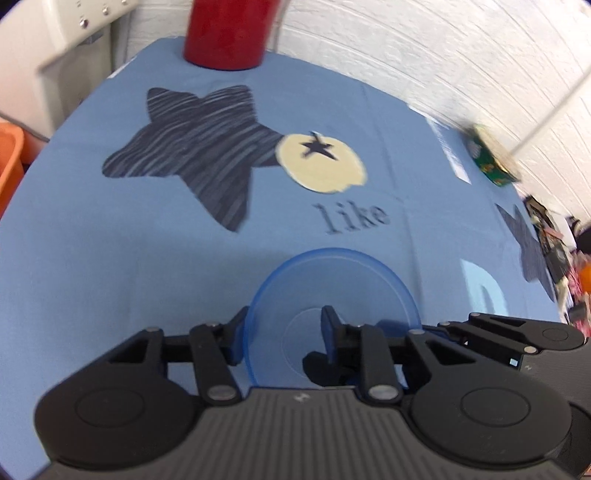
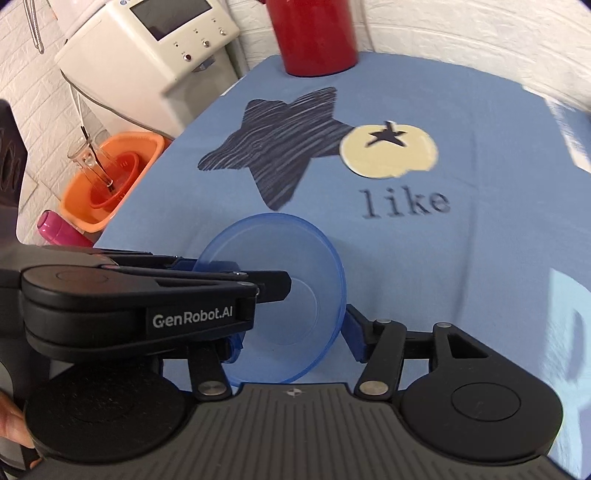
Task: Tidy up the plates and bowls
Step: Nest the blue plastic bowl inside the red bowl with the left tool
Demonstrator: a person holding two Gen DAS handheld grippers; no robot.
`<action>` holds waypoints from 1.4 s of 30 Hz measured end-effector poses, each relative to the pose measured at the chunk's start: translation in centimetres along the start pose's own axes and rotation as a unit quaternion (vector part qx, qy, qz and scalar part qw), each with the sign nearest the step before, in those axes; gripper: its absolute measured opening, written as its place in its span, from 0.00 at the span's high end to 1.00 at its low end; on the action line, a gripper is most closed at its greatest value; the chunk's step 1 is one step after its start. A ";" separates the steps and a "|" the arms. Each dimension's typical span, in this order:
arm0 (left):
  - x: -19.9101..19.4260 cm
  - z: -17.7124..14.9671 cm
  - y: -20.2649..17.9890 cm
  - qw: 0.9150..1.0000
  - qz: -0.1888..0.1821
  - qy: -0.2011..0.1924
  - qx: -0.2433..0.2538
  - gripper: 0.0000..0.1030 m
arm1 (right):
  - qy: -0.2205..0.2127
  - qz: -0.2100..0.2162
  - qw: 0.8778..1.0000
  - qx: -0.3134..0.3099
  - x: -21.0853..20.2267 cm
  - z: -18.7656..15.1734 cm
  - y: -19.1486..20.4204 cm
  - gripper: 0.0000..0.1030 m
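Note:
A translucent blue bowl (image 1: 332, 280) (image 2: 280, 251) is over the blue tablecloth (image 2: 461, 258), its opening turned toward both cameras. My left gripper (image 1: 282, 328) straddles the bowl's left wall, with one finger outside the rim and the other inside, and appears shut on it. In the right wrist view it (image 2: 240, 273) reaches in from the left. My right gripper (image 2: 293, 343) has its fingers partly apart around the bowl's near part. Its right pad (image 2: 352, 332) sits at the right rim, and whether it clamps is unclear. The right gripper (image 1: 443, 326) shows edge-on in the left wrist view.
A red container (image 2: 314, 37) (image 1: 225, 33) stands at the table's far edge. Left of the table are a white appliance (image 2: 147, 48), an orange basin (image 2: 110, 184) holding a glass, and a pink bottle (image 2: 55, 229). A green box (image 1: 491, 158) sits at the far right edge.

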State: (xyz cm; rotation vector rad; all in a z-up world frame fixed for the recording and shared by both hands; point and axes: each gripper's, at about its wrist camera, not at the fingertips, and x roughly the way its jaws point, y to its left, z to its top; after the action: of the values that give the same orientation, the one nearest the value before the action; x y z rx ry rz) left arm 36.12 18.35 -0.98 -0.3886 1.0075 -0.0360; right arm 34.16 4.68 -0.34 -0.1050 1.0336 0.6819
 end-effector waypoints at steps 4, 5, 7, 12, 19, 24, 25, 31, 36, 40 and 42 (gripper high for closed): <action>-2.2 -3.2 -4.6 0.998 -0.049 0.003 0.030 0.76 | -0.016 -0.036 0.999 0.016 -5.5 -4.4 -1.5 0.59; -2.6 -4.3 -6.1 0.997 -0.061 0.006 0.038 0.76 | -0.017 -0.044 0.999 0.026 -6.8 -5.7 -2.1 0.59; -3.3 -6.6 -8.8 0.995 -0.085 0.015 0.056 0.76 | -0.017 -0.063 0.997 0.042 -9.3 -8.6 -3.2 0.58; -4.9 -13.2 -15.2 0.985 -0.131 0.034 0.104 0.76 | -0.013 -0.108 0.991 0.078 -14.8 -15.9 -5.1 0.58; -5.3 -20.0 -19.8 0.980 -0.110 0.041 0.163 0.75 | -0.007 -0.101 0.988 0.113 -16.0 -22.6 -6.0 0.58; -5.2 -20.2 -19.6 0.979 -0.106 0.043 0.170 0.51 | -0.009 -0.084 0.989 0.122 -15.0 -23.3 -6.4 0.59; -5.3 -20.1 -19.3 0.979 -0.109 0.040 0.166 0.47 | -0.012 -0.087 0.988 0.123 -15.6 -23.7 -6.6 0.60; -7.2 -18.6 -17.8 0.983 -0.099 -0.009 0.155 0.44 | -0.074 -0.103 0.980 0.151 -20.1 -25.6 -8.1 0.59; -8.6 -18.1 -15.4 0.983 -0.099 -0.026 0.152 0.39 | -0.186 -0.074 0.957 0.209 -22.8 -30.4 -9.2 0.58; -9.4 -18.2 -13.4 0.982 -0.079 -0.034 0.167 0.34 | -0.230 -0.089 0.935 0.254 -21.6 -34.7 -9.1 0.58; -9.9 -18.2 -12.7 0.981 -0.066 -0.043 0.177 0.34 | -0.240 -0.085 0.928 0.274 -21.1 -35.8 -9.1 0.58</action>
State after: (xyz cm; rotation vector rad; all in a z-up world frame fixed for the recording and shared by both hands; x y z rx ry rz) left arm 17.56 3.13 2.76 -0.1297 0.8675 -0.3121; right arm 5.39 -26.45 -3.95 0.4385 0.6957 0.2197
